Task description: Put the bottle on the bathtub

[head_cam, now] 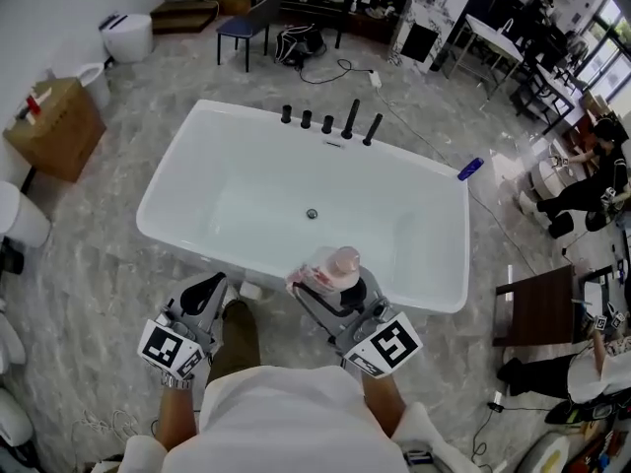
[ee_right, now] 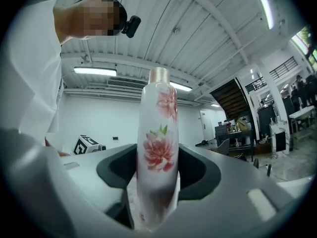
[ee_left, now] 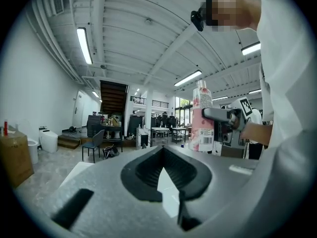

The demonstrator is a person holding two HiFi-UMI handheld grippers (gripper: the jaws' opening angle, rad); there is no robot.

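A white bottle (head_cam: 333,267) printed with pink flowers, pink cap on top, stands upright in my right gripper (head_cam: 337,290), which is shut on its lower body. It hangs over the near rim of the white bathtub (head_cam: 463,249). The right gripper view shows the bottle (ee_right: 158,152) squeezed between the jaws of the right gripper (ee_right: 156,202). My left gripper (head_cam: 205,292) is shut and holds nothing, just short of the tub's near rim on the left. The left gripper view looks past the left gripper (ee_left: 171,192) at the bottle (ee_left: 201,118), held off to the right.
Black tap fittings (head_cam: 328,123) stand on the tub's far rim. A blue object (head_cam: 470,168) lies by the far right corner. A cardboard box (head_cam: 54,126) and toilets (head_cam: 126,35) are at the left, a brown table (head_cam: 540,308) and seated people at the right.
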